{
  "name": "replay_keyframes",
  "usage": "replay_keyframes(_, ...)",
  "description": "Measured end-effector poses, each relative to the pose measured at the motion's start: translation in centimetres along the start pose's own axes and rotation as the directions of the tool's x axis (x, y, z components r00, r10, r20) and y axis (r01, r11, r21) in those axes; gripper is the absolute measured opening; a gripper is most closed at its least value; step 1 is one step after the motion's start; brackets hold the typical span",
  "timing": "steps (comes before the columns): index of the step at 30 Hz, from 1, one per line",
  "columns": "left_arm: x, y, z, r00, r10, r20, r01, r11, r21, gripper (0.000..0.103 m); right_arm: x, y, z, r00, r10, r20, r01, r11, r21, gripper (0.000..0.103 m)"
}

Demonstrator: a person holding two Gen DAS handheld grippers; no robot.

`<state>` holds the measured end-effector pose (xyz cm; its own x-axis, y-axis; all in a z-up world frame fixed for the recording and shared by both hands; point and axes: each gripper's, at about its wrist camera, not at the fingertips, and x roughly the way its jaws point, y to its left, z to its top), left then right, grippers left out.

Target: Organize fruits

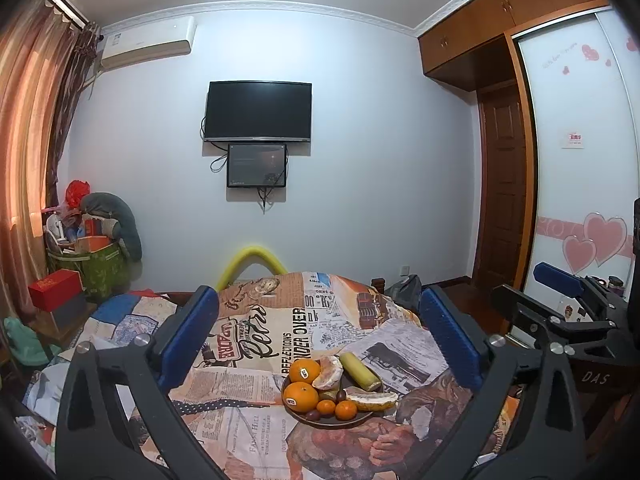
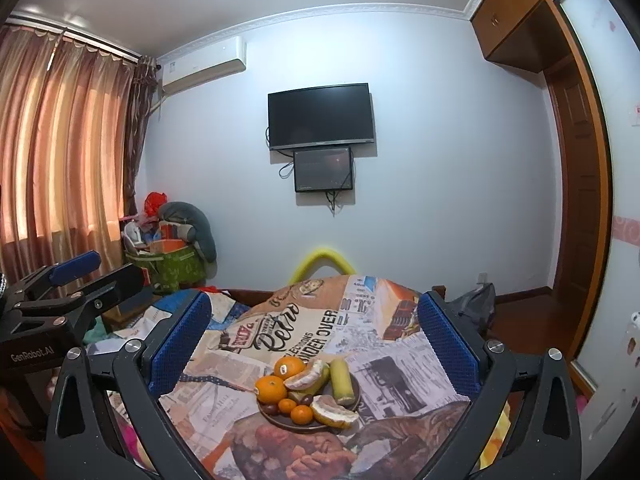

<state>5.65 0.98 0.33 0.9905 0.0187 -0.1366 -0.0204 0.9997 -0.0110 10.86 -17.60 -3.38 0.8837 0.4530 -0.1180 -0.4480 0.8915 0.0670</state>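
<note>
Dark round plate [image 1: 312, 420] sits on the newspaper-print bedspread [image 1: 256, 344] of the bed, centred ahead of both tools. Count on plate: two large oranges [image 1: 301, 396], two small tangerines [image 1: 345, 409], two peeled citrus segments [image 1: 372, 398], one yellow-green cylindrical piece [image 1: 360, 369], about two dark small fruits [image 1: 313, 415]. Left hand-held gripper [image 1: 320, 328]: jaws wide apart, nothing between them. Right hand-held gripper [image 2: 316, 332]: likewise spread, empty. Both hover short of the plate, not touching it.

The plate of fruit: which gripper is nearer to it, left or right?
Neither clearly. The left gripper and right gripper both hang open, pulled back from the plate, which lies ahead between each one's fingers.
</note>
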Motion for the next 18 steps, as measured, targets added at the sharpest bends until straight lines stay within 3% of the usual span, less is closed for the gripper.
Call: replay_keyframes(18, 0.81, 0.34, -0.37, 1.000, -0.011, -0.029, 0.011, 1.000, -0.018, 0.103, -0.28, -0.27, 0.22, 1.000, -0.011, -0.002, 0.011, 1.000, 0.013, 0.103)
